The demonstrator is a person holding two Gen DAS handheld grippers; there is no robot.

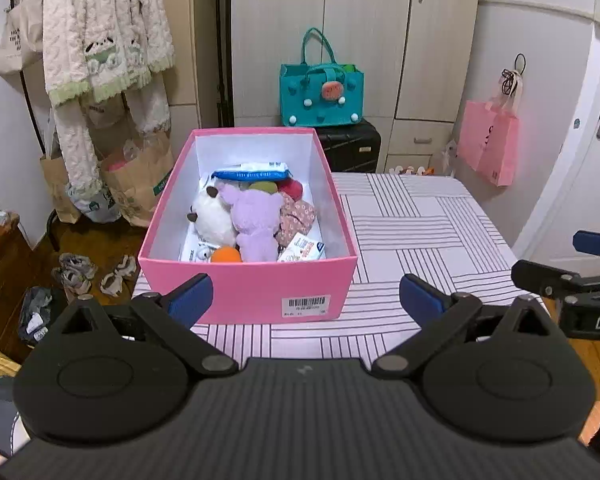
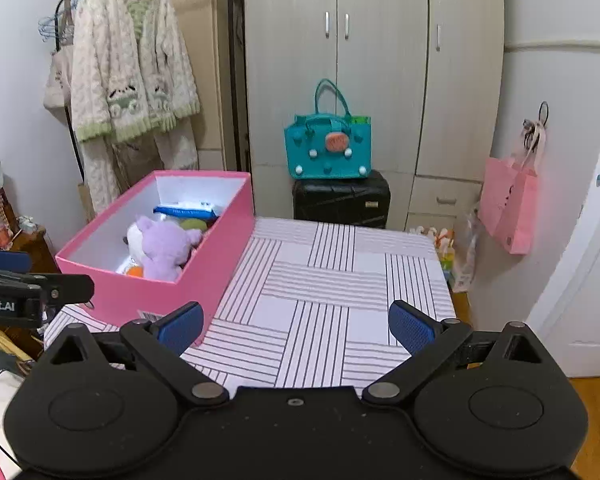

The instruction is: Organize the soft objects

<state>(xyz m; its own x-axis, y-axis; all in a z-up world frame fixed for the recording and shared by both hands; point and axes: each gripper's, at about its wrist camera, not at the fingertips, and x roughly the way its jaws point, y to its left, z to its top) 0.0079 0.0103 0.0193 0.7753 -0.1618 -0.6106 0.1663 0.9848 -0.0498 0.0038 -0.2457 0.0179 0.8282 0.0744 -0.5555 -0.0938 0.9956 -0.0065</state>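
Note:
A pink box (image 1: 244,280) stands on the left of the striped table (image 1: 420,232). It holds a purple plush (image 1: 254,220), a white plush (image 1: 212,216), an orange ball (image 1: 226,255), a red soft item (image 1: 291,188), a floral cloth (image 1: 298,216) and tissue packs (image 1: 252,171). My left gripper (image 1: 306,300) is open and empty, just in front of the box. My right gripper (image 2: 296,326) is open and empty over the table, right of the box (image 2: 204,264). The purple plush (image 2: 164,248) shows there too.
A teal bag (image 1: 322,92) sits on a black suitcase (image 1: 350,146) behind the table, before a wardrobe. A robe (image 1: 100,40) and paper bags hang at left. A pink bag (image 1: 490,140) hangs at right. Shoes lie on the floor left.

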